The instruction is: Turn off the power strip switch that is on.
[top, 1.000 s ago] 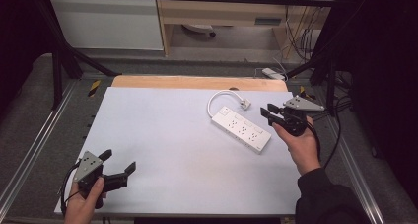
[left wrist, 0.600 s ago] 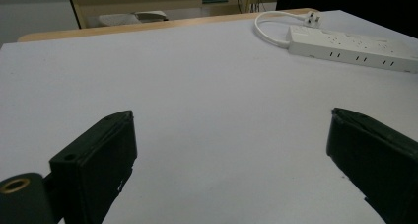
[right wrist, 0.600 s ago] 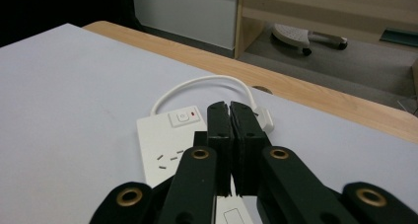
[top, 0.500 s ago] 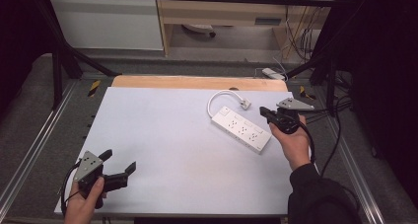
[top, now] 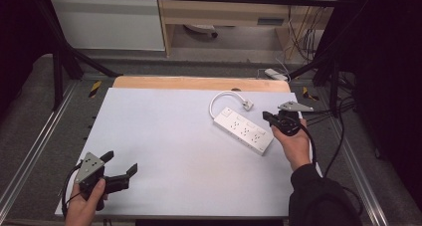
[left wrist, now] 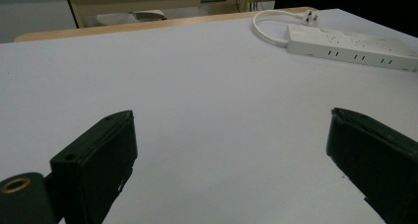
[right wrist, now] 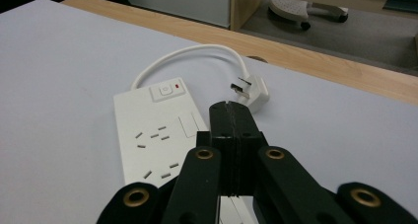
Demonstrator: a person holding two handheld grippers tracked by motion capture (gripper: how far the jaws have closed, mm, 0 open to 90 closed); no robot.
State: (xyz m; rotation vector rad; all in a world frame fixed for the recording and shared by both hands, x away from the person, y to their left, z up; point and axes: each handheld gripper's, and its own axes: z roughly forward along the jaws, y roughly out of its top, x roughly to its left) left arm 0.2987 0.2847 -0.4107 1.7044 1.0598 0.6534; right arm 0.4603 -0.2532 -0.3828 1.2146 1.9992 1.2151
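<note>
Hovering just right of the power strip (top: 244, 130), the right gripper (top: 267, 117) is clamped empty.

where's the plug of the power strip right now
In the high view the plug lies on the table's far right part, near the wooden edge, just beyond the power strip, apart from the shut right gripper.

The high view looks forward and down from above the person's side, taking in the whole tabletop (top: 164, 136). The left gripper view sits low at the near corner, facing across it. The right gripper view looks closely down. All three share the power strip (top: 243, 130) (left wrist: 352, 47) (right wrist: 155, 135).
</note>
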